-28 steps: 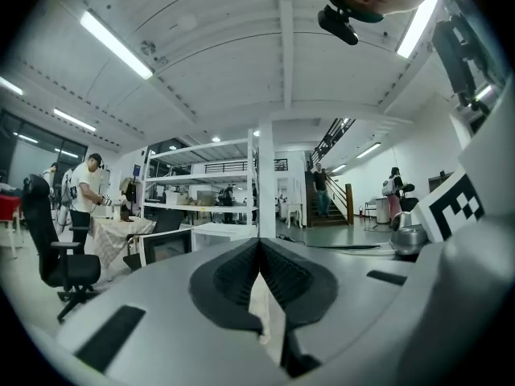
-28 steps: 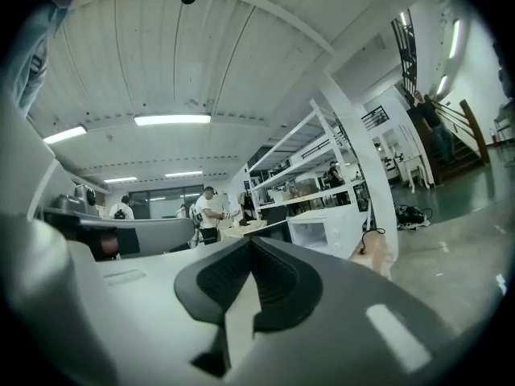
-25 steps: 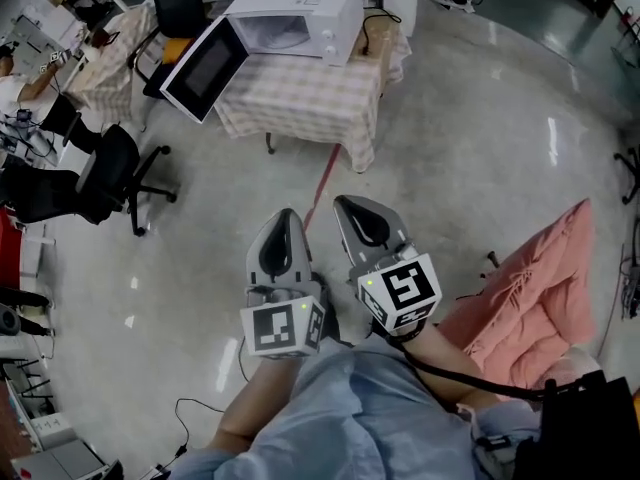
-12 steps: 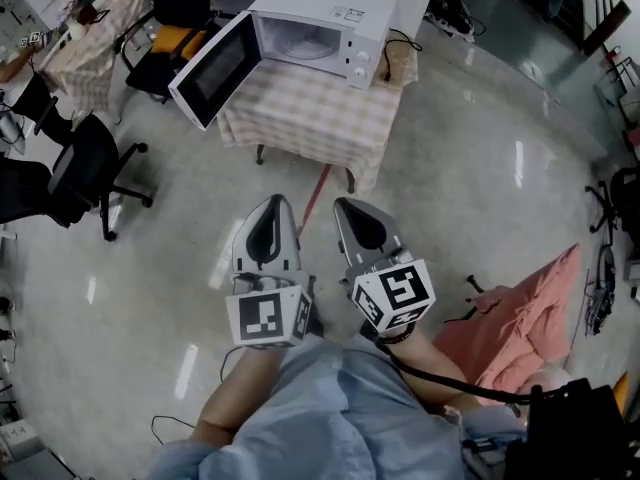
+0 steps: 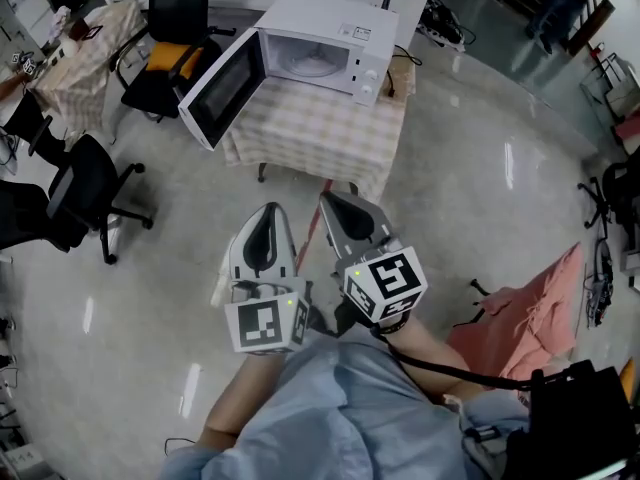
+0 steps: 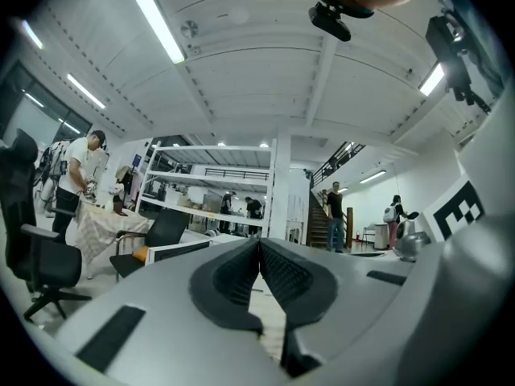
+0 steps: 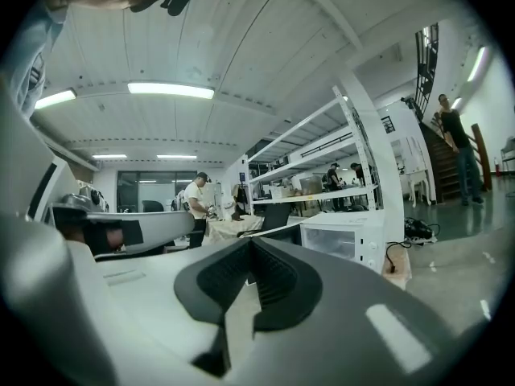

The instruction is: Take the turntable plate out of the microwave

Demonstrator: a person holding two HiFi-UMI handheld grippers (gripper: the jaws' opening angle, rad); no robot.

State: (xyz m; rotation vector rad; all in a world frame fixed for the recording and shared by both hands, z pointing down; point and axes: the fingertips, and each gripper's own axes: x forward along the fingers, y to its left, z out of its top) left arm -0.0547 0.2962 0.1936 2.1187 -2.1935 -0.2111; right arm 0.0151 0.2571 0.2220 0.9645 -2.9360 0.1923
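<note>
**Both grippers shut and empty, the open microwave well ahead**

The left gripper (image 6: 259,246) has its ribbed black pads (image 6: 283,273) pressed together with nothing between them. The right gripper (image 7: 251,246) is the same: pads (image 7: 272,278) meeting along a thin seam, nothing held. Both point level and side by side, out in front of the person's body, over bare floor. This reads as a carrying pose for an approach, not a reach. With nothing to grip yet, closed fingers are simply the resting state, and they will have to part before they can take the plate's rim.

The turntable plate (image 5: 312,65) lies inside the microwave (image 5: 335,28), a pale disc on the floor of the cavity, well apart from both grippers. The door (image 5: 225,86) hangs swung wide to the left of the head view, so the opening is clear and faces the person. That is probably why no hand needs to deal with the door first. The microwave stands on a small table (image 5: 320,118) draped in a checked cloth, with its knobs (image 5: 372,68) on the right side of the front.

As for writing, each gripper carries a cube (image 5: 385,286) with bold black-and-white square markers, which are patterns and not words. A small label (image 5: 360,34) sits on top of the microwave, too small to read, and no brand name can be made out anywhere.
</note>
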